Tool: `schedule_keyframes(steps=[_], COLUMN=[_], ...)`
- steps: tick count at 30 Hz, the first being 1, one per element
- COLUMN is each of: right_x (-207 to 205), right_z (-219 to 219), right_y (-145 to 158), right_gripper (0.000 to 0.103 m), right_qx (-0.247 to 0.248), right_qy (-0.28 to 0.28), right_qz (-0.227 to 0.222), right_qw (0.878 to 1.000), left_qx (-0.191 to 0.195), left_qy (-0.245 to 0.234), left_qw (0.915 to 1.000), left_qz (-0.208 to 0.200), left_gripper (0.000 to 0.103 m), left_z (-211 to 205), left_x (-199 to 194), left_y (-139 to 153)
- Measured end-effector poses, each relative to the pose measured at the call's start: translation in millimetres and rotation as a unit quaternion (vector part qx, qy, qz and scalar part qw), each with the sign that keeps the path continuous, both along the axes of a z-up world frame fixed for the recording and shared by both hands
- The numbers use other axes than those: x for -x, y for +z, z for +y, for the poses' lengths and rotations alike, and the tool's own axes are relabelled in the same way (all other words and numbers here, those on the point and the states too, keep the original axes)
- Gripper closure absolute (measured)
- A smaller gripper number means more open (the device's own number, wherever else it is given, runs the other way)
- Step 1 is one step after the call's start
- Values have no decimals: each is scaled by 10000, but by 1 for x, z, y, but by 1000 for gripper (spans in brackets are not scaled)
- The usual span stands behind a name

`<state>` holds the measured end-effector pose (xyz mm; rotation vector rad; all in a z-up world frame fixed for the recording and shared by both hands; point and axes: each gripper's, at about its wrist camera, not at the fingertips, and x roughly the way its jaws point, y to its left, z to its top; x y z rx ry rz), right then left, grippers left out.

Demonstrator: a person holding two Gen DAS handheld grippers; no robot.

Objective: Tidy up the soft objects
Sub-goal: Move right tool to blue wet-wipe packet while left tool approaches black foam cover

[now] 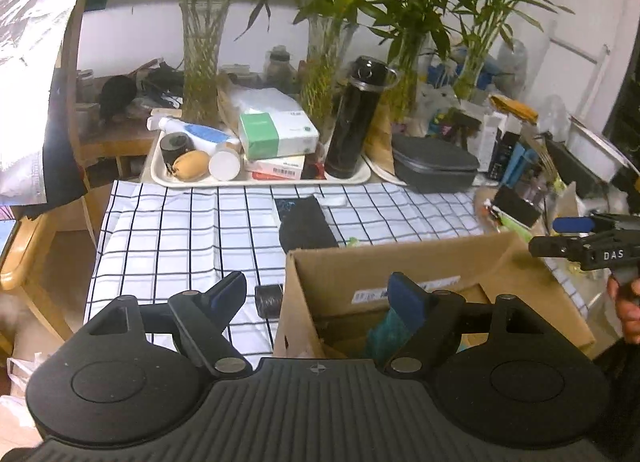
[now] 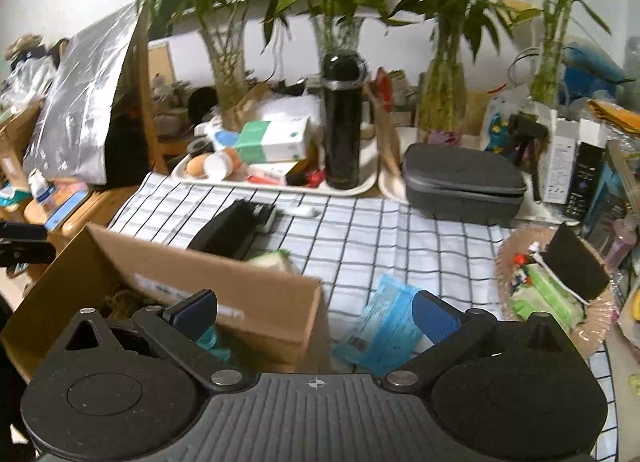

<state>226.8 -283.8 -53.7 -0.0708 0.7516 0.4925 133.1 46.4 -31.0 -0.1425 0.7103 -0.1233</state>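
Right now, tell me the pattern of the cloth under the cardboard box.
White tablecloth with a black grid of thin lines; clearest in the left wrist view.

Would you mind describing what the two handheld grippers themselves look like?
Both are matte black. The left gripper and right gripper each have a ribbed body with a small crosshair mark, two round discs, silver pivot pins and blue-padded fingers. Seen from the left wrist camera, the right one bears white "DAS" lettering. No cables show.
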Motion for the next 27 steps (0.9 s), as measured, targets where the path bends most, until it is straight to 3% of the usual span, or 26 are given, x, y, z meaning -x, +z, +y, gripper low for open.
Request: schedule_keyframes(steps=[6, 15, 27], right_x=[-14, -44, -80], right_z=[-11, -35, -35], right_y=[-4, -16, -35], right_gripper=[0, 0, 0], right_qx=[182, 265, 457], right_qy=[-503, -1439, -1598], right_qz=[-142, 100, 416], right_qw=[9985, 9892, 9852], left_qx=[-11, 69, 26], left_qy=[122, 401, 513], left_qw=[9999, 9988, 9971], left_qz=[-113, -274, -558], left_gripper=[25, 25, 25], left_z=[6, 28, 37], left_x=[-4, -16, -62], left_y=[-2, -4, -12])
